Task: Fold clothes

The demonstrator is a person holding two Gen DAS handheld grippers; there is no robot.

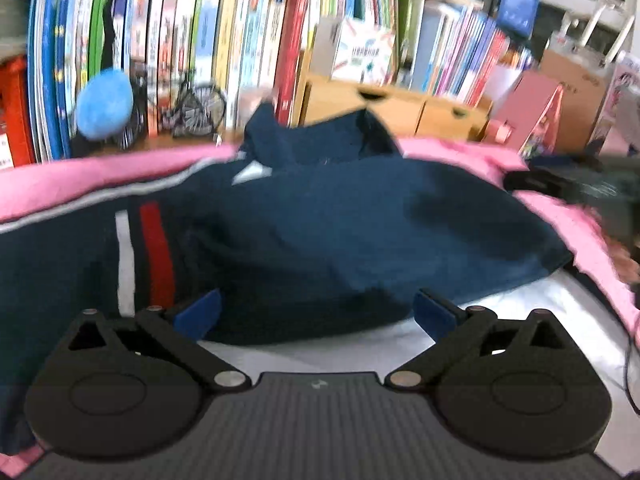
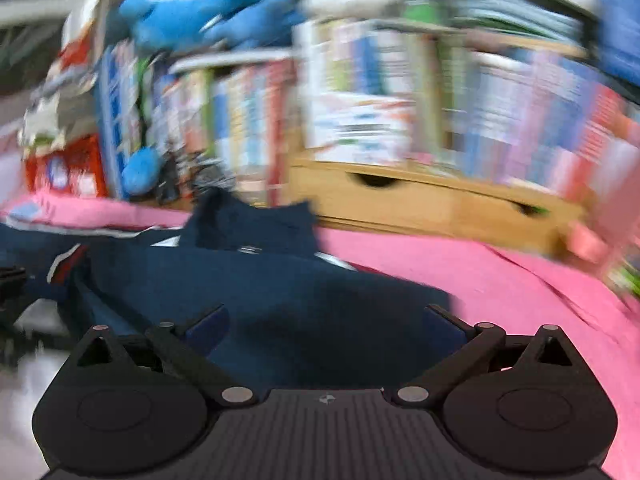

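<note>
A navy garment (image 1: 320,220) with a white and a red stripe lies spread in loose folds on a pink blanket (image 1: 80,176). Its collar end stands up at the far side. My left gripper (image 1: 316,312) hovers over the near hem, open wide, and its blue pads (image 1: 200,314) touch no cloth. The right wrist view is heavily blurred. There the same garment (image 2: 260,288) lies below my right gripper (image 2: 326,326), which is also open wide with nothing pinched, at the garment's right part beside bare pink blanket (image 2: 500,280).
A silvery sheet (image 1: 520,320) shows under the garment's near edge. Behind the blanket stand a packed bookshelf (image 1: 240,40), a wooden drawer box (image 1: 400,108) and a blue plush toy (image 1: 105,102). A dark blurred object (image 1: 560,184) lies at the right, and a cable (image 1: 628,376) runs along the right edge.
</note>
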